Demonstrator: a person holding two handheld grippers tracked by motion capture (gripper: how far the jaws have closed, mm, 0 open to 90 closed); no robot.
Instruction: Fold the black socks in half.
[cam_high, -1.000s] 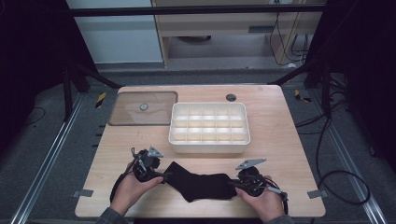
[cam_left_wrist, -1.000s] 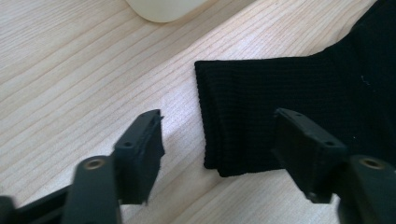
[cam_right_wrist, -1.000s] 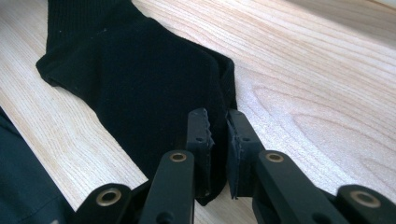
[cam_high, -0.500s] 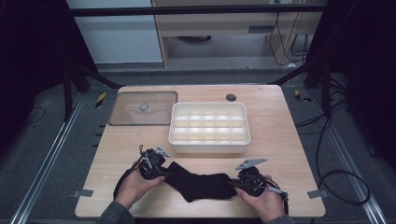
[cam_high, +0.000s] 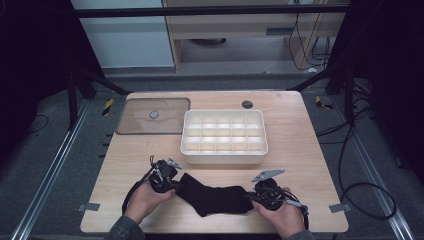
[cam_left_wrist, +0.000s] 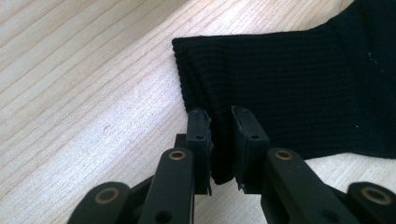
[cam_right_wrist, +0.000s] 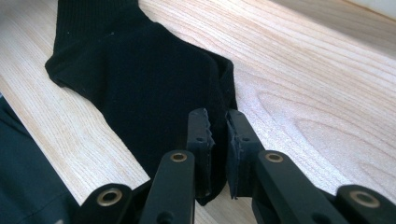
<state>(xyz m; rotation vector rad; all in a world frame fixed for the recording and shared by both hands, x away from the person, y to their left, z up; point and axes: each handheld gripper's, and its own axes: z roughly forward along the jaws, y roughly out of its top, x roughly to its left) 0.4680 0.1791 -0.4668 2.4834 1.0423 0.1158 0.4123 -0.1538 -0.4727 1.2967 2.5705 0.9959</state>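
A black sock lies flat along the near edge of the wooden table, between my two hands. My left gripper is at its left end. In the left gripper view the jaws have just been closing, and the left gripper now pinches the ribbed cuff of the sock. My right gripper is at the sock's right end. In the right gripper view the right gripper is shut on a thin edge of the sock.
A white tray divided into several small compartments stands just beyond the sock, at the middle of the table. A tinted clear lid lies at the back left. A small dark round spot is near the far edge.
My left gripper has shifted slightly right onto the sock's cuff and its jaws have closed on it. The right hand and gripper have kept still.
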